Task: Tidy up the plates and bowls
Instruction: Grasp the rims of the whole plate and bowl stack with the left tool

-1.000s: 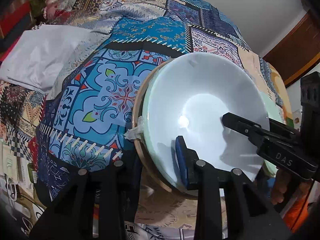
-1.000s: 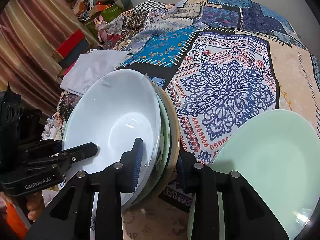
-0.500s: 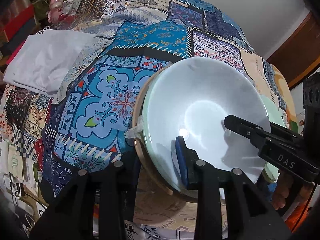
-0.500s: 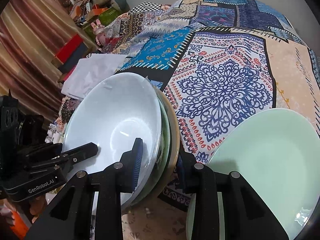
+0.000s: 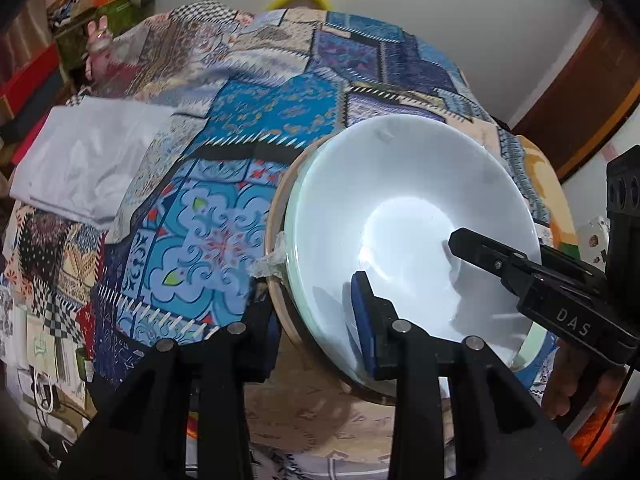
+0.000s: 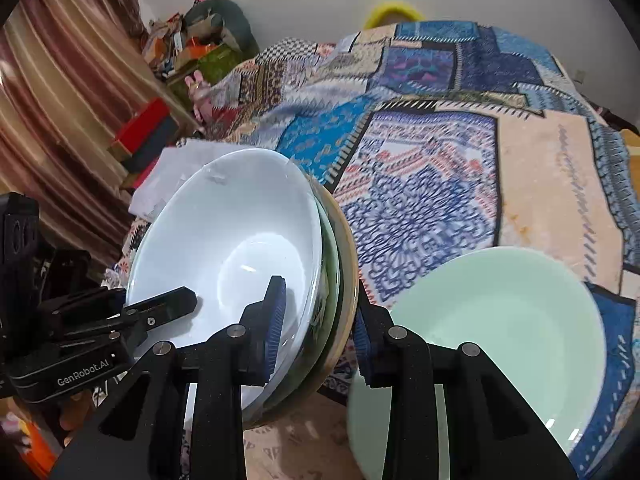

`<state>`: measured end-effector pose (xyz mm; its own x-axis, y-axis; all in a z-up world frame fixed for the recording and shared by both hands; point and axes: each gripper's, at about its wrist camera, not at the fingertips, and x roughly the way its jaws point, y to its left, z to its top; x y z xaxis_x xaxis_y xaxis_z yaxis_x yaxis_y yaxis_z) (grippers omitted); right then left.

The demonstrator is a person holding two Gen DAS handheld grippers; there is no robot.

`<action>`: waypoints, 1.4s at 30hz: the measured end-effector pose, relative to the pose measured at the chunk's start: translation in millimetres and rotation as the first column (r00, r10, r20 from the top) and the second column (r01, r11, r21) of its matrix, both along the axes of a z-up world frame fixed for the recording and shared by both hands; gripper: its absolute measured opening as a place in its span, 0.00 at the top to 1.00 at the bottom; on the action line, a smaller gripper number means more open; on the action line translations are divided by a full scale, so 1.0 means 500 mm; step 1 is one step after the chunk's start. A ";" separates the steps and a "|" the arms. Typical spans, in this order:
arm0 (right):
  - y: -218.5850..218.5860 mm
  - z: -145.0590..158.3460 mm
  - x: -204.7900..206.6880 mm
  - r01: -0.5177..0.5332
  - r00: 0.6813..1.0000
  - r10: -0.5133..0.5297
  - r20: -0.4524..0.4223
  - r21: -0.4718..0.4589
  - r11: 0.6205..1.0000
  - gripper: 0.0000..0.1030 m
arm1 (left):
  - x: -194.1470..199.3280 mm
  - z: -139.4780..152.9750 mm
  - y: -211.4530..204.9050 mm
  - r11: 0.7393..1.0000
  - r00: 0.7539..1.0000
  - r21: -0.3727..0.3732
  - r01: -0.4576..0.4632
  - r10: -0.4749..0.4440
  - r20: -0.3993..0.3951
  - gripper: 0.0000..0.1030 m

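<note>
The stack (image 5: 400, 240) of nested dishes, white bowl on top, hangs tilted over the bed's (image 6: 540, 168) near edge. Left tongs (image 5: 316, 320) and right tongs (image 6: 320, 320) are each clamped on opposite rims. A green bowl (image 6: 500, 320) lies beside. Best to carry it level, both grips even, so nothing slides.

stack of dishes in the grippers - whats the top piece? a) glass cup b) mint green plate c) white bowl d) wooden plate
c: the white bowl sits uppermost, nested over a greenish dish and a tan plate, with the left gripper and right gripper each clamped on the stack's rim; the mint green bowl lies apart on the patterned cloth.
</note>
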<state>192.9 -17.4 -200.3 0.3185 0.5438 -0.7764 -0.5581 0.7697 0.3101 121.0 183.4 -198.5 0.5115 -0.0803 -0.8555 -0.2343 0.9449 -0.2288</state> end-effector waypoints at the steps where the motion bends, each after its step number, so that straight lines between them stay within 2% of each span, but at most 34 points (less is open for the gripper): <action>1: -0.009 0.006 0.001 0.007 1.000 -0.007 0.006 0.002 1.000 0.72 | 0.002 0.007 -0.007 1.000 1.000 0.001 0.006 -0.006 0.005 0.68; 12: -0.099 0.045 0.004 0.087 0.995 -0.088 0.038 0.022 0.996 0.72 | 0.031 0.055 -0.096 0.997 0.996 0.005 0.079 -0.079 0.039 0.68; 21: -0.179 0.056 -0.006 0.154 0.987 -0.155 0.048 0.030 0.988 0.72 | 0.049 0.066 -0.173 0.991 0.990 -0.005 0.137 -0.136 0.044 0.68; 32: -0.260 0.043 -0.013 0.219 0.975 -0.219 0.027 0.028 0.975 0.72 | 0.070 0.051 -0.252 0.980 0.980 -0.011 0.199 -0.199 0.021 0.68; 42: -0.297 0.002 -0.002 0.249 0.968 -0.248 -0.021 0.017 0.968 0.72 | 0.098 0.007 -0.297 0.975 0.974 -0.020 0.222 -0.222 -0.035 0.68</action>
